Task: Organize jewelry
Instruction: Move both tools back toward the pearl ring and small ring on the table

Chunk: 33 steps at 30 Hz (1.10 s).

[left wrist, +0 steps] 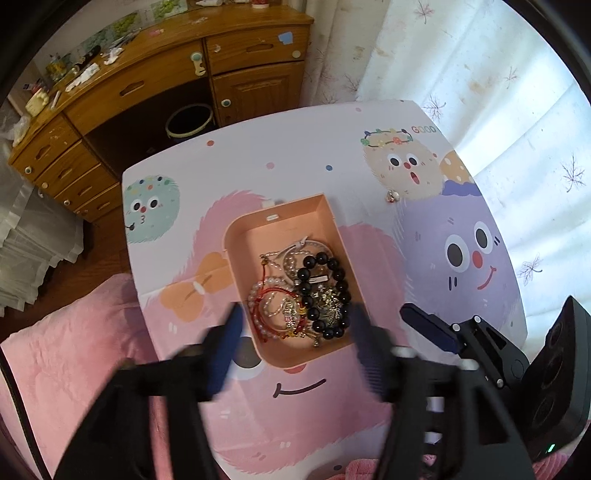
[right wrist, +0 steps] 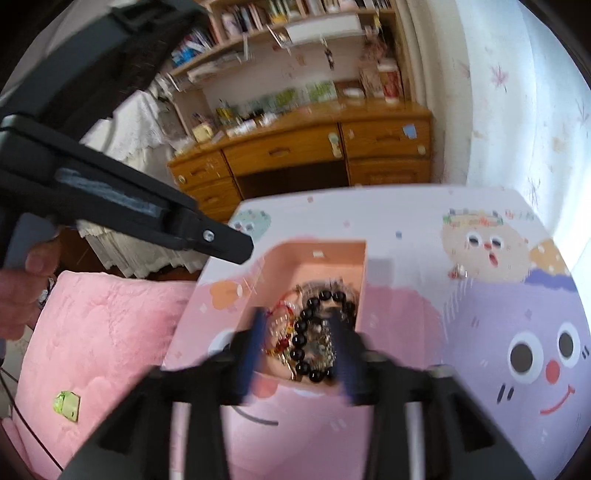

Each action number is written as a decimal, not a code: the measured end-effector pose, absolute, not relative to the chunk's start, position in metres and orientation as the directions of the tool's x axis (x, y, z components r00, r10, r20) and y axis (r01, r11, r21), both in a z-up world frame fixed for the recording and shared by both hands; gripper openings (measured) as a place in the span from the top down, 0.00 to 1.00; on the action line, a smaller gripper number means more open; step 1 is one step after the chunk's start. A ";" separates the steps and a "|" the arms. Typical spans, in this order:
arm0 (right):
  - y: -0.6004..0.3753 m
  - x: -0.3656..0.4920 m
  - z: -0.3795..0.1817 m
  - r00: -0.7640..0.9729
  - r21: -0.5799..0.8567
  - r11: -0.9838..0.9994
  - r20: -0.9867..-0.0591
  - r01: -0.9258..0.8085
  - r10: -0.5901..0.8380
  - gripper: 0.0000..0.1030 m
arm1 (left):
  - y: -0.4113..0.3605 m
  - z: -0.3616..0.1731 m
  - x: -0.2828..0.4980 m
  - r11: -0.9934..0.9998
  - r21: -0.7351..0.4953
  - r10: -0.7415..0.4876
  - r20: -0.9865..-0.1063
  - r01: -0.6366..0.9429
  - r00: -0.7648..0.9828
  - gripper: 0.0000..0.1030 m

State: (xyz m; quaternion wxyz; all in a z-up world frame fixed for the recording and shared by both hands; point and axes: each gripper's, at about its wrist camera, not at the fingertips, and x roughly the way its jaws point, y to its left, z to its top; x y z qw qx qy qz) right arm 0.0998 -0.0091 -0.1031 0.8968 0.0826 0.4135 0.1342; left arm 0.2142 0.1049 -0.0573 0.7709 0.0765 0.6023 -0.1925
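Your left gripper (left wrist: 295, 328) and right gripper (right wrist: 299, 350) hang part-open and empty above the box (left wrist: 291, 210). The bracelets (left wrist: 325, 291) inside it are light, slippery and tangled; pinch one strand.

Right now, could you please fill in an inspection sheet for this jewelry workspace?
Surface: table with a cartoon-monster cover.
Job's things: open pink box holding black bead bracelet, pearl bracelet and tangled red-cord pieces; small charm lies loose on the table, apart from the box.
Clutter: nothing seen.
Grippers: left claw open, empty; right claw open, empty, above the box.
Cables: thin dark cable over the pink blanket.
Surroundings: wooden dresser, curtains, bookshelves.
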 end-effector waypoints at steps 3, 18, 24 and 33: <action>-0.020 0.098 -0.102 0.632 0.295 0.946 -0.710 -0.133 0.310 0.54 | 0.108 -0.054 0.213 0.917 -0.090 -0.189 -0.956 0.389 0.223 0.24; -0.120 0.112 -0.114 0.550 0.173 0.984 -0.817 -0.048 0.171 0.47 | 0.041 -0.058 0.188 0.872 0.026 -0.197 -0.896 0.489 0.398 0.10; -0.160 0.142 -0.117 0.516 -0.021 0.953 -0.844 -0.303 0.145 0.43 | -0.015 -0.075 0.188 0.886 -0.054 -0.265 -0.873 0.460 0.408 0.10; -0.184 0.197 -0.132 0.550 -0.250 0.690 -0.796 -0.679 0.253 0.43 | -0.078 -0.131 0.192 0.961 -0.014 -0.175 -0.805 0.277 0.566 0.10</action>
